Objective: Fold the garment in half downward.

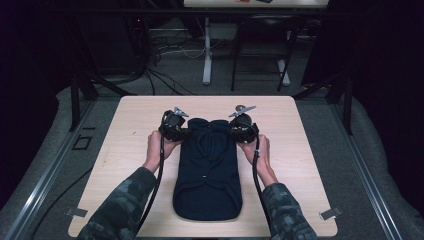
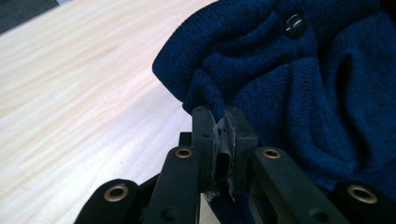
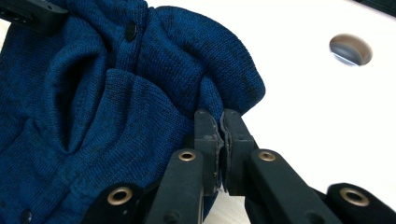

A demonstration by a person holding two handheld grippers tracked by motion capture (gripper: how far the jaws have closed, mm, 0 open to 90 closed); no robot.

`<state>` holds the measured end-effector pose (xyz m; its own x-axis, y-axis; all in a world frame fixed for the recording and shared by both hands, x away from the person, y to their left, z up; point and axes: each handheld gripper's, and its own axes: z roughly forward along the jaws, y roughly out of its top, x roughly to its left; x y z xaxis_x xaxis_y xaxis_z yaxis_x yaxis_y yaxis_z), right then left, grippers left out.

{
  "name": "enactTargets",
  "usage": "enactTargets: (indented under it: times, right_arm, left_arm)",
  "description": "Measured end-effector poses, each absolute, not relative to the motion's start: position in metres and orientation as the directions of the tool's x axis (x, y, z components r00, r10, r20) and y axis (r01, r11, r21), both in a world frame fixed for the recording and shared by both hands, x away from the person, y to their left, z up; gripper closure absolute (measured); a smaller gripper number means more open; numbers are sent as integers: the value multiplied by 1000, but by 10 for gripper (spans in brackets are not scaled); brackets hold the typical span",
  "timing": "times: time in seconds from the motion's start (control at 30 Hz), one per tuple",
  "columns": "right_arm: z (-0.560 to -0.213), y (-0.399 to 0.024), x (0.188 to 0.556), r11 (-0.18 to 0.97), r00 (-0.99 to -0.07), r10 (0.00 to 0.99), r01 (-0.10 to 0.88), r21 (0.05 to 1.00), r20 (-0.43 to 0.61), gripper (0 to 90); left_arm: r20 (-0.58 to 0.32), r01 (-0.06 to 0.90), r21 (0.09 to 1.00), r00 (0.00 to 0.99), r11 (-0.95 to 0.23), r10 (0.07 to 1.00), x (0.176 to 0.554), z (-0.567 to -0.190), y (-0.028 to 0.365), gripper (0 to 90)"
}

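Centrally on the worktop [image 1: 125, 130], the dark blue sweater [image 1: 207, 175] is laid lengthwise. Its upper corners are pinched: one by the clenched left hand-held gripper [image 2: 219, 122], one by the clenched right hand-held gripper [image 3: 221, 122]. Bare wood is left along both sides.

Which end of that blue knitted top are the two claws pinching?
The far end of the sweater: left gripper and right gripper each pinch a corner there; the near end lies flat, unheld.

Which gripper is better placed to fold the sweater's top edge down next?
Neither clearly: the left gripper and the right gripper are each shut on a far corner of the sweater, symmetrically placed. Probably both together.
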<state>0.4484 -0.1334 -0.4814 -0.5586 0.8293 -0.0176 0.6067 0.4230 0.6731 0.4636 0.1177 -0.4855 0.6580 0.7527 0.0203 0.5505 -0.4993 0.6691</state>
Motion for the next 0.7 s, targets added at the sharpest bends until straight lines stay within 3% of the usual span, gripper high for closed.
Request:
enactTargets:
  times: [0.4, 0.7]
  right_arm:
    - [-454, -135, 440, 419, -559, 826, 519, 744, -75, 869]
    - [-460, -138, 419, 451, -589, 803, 500, 739, -92, 868]
  left_arm:
    - [82, 464, 723, 678, -512, 730, 455, -455, 119, 847]
    - [89, 434, 730, 706, -528, 703, 430, -466, 123, 848]
